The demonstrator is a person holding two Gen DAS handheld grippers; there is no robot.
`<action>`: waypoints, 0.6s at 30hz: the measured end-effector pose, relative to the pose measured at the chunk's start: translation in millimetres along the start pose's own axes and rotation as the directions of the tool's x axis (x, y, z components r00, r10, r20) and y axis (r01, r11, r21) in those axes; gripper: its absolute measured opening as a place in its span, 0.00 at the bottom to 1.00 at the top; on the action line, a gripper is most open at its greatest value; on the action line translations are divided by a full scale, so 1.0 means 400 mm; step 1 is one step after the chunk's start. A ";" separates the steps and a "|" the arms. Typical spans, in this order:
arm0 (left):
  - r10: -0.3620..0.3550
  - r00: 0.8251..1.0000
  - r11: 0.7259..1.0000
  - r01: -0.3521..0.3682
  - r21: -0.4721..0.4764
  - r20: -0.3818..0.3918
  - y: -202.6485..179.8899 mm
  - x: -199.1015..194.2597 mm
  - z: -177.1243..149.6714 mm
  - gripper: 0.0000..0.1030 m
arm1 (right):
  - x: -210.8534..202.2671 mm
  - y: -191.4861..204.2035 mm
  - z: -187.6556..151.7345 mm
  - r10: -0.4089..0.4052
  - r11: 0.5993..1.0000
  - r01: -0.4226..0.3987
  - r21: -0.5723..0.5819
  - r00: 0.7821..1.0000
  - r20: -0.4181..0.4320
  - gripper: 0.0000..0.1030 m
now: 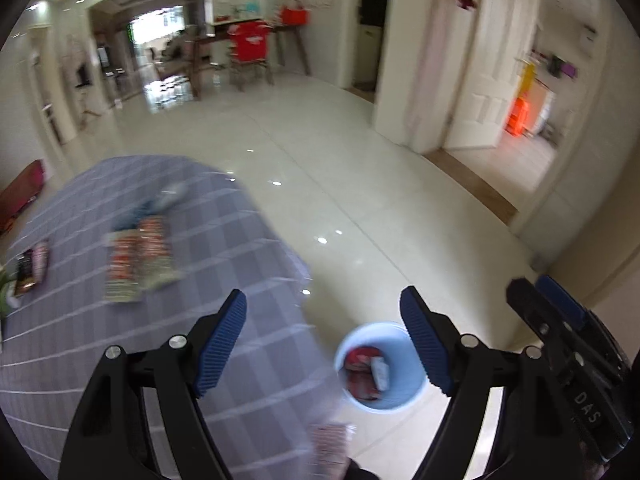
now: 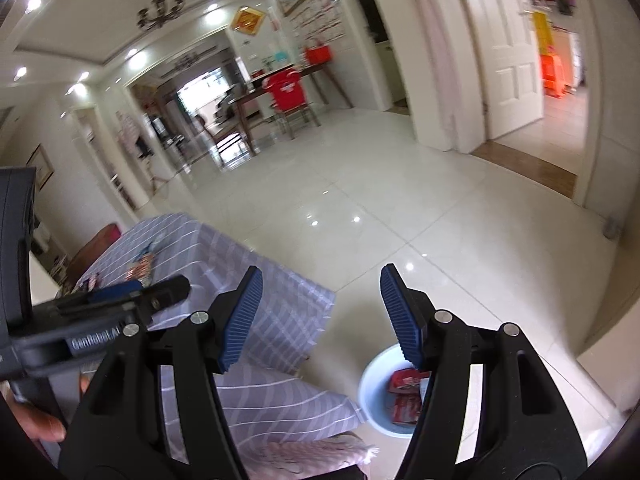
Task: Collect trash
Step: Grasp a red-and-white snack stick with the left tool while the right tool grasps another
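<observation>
My left gripper (image 1: 324, 340) is open with nothing between its blue pads, above the edge of a table under a purple checked cloth (image 1: 80, 340). A light blue bin (image 1: 394, 402) stands on the floor just right of the table, holding red wrappers (image 1: 360, 380). Red and white snack wrappers (image 1: 138, 258) and a dark packet (image 1: 32, 266) lie on the cloth, blurred. My right gripper (image 2: 320, 316) is open and empty too, above the table's corner, with the bin (image 2: 374, 392) low on its right. Each gripper shows in the other's view: the right gripper (image 1: 560, 320) and the left gripper (image 2: 120, 300).
Glossy white floor tiles (image 1: 320, 160) stretch ahead to a dining table and a chair draped in red (image 1: 250, 44). A white door (image 1: 488, 72) stands open on the right. A blurred pinkish striped thing (image 1: 328, 444) shows at the table's near edge. A hand (image 2: 36, 420) holds the left tool.
</observation>
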State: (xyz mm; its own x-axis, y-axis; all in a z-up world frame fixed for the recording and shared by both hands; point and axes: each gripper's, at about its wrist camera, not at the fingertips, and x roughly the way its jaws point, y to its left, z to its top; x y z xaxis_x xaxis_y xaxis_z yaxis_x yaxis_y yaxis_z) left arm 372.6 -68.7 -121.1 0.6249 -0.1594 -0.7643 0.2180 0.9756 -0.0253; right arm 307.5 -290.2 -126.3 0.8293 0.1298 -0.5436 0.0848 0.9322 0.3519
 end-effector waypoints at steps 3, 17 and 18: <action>0.037 0.999 0.998 -0.037 -0.053 0.006 0.103 -0.008 0.019 0.75 | 0.032 0.079 0.004 0.041 0.998 -0.042 -0.040 0.999 -0.018 0.59; 0.069 0.994 0.978 -0.085 -0.191 -0.088 0.416 0.098 0.016 0.54 | 0.235 0.380 0.030 0.126 0.971 -0.156 -0.179 0.977 -0.170 0.59; 0.063 0.994 0.979 -0.079 -0.187 -0.092 0.419 0.108 0.016 0.52 | 0.244 0.392 0.027 0.121 0.970 -0.154 -0.188 0.977 -0.177 0.59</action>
State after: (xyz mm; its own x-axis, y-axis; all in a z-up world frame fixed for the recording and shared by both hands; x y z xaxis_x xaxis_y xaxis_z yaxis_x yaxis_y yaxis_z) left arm 441.0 87.1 -154.1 0.5659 -0.0833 -0.8203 0.0240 0.9961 -0.0846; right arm 407.8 -135.2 -116.0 0.7224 0.2992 -0.6234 -0.1497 0.9478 0.2815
